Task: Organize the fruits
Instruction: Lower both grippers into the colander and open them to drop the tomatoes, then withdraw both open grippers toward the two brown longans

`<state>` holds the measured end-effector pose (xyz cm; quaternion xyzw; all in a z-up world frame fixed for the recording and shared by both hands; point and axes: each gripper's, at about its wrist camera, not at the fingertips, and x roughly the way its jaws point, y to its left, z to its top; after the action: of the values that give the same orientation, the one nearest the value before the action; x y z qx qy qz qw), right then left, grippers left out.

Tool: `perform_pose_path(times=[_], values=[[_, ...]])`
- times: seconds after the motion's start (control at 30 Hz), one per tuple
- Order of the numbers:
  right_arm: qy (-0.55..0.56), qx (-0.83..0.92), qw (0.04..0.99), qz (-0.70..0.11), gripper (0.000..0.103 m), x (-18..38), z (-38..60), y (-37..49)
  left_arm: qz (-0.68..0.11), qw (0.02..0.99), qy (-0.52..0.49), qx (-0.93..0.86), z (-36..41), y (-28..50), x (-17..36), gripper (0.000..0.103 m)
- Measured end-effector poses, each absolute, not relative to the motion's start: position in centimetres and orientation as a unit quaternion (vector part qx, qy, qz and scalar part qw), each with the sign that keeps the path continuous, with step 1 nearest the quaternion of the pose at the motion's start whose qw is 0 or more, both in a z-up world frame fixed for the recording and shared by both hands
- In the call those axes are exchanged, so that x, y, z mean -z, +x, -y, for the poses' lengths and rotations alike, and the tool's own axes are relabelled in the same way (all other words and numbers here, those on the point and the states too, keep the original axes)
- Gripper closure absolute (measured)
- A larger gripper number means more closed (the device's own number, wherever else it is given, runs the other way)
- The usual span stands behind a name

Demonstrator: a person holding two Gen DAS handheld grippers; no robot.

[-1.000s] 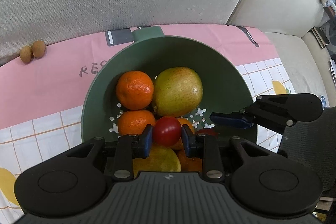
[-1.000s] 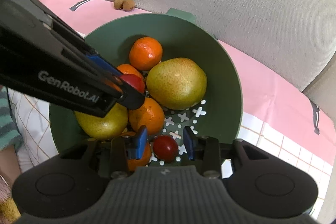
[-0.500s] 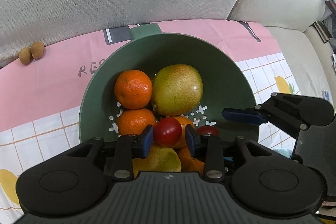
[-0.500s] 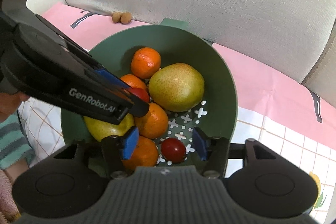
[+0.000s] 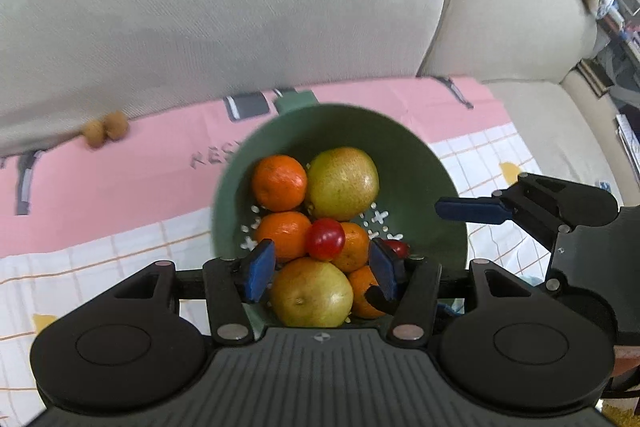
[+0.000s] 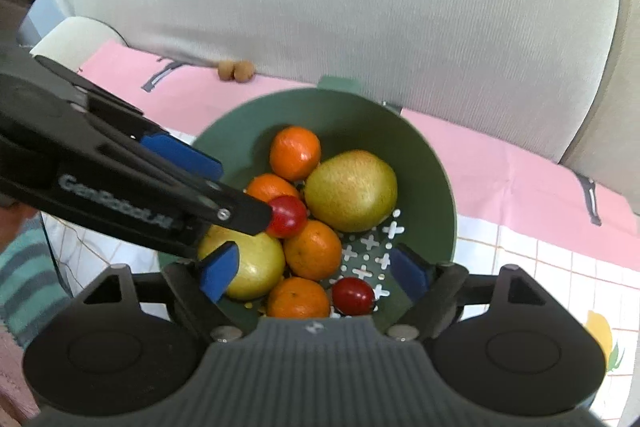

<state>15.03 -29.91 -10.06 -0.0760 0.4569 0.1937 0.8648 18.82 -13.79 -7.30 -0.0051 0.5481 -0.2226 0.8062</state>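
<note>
A green colander bowl (image 5: 436, 183) (image 6: 432, 163) holds two pears (image 5: 343, 183), several mandarins (image 5: 279, 182) and two cherry tomatoes. One tomato (image 5: 325, 239) (image 6: 286, 215) rests on top of the pile. My left gripper (image 5: 322, 267) hangs just above it, its jaws opening, blue pads clear of the fruit. The other tomato (image 6: 353, 295) lies on the perforated floor. My right gripper (image 6: 314, 273) is over it, jaws opening wide, touching nothing. One of the right gripper's fingers (image 5: 468, 209) reaches over the bowl's right rim in the left wrist view.
The bowl sits on a pink and white checked cloth (image 5: 120, 195) against a beige sofa back (image 5: 240, 7). Two small brown fruits (image 5: 106, 133) (image 6: 236, 70) lie on the cloth at the sofa's foot. A striped sleeve (image 6: 20, 279) shows at the left.
My left gripper let go of the tomato it held, which stays on the pile. Both grippers' jaws widened, and both pulled up and back from the bowl.
</note>
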Motion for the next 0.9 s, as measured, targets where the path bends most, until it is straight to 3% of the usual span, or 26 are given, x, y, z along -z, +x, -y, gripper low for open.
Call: perform_pose_path(times=[0.47, 0.9], values=[[0.025, -0.168, 0.897, -0.408, 0.014, 6.0, 26.2, 11.6, -0.454, 0.875, 0.015, 0.171, 7.6, 14.6, 0.9, 0.040], [0.036, -0.171, 0.912, -0.371, 0.008, 4.7, 21.1, 10.2, -0.414, 0.905, -0.007, 0.099, 0.8, 13.0, 0.0, 0.040]])
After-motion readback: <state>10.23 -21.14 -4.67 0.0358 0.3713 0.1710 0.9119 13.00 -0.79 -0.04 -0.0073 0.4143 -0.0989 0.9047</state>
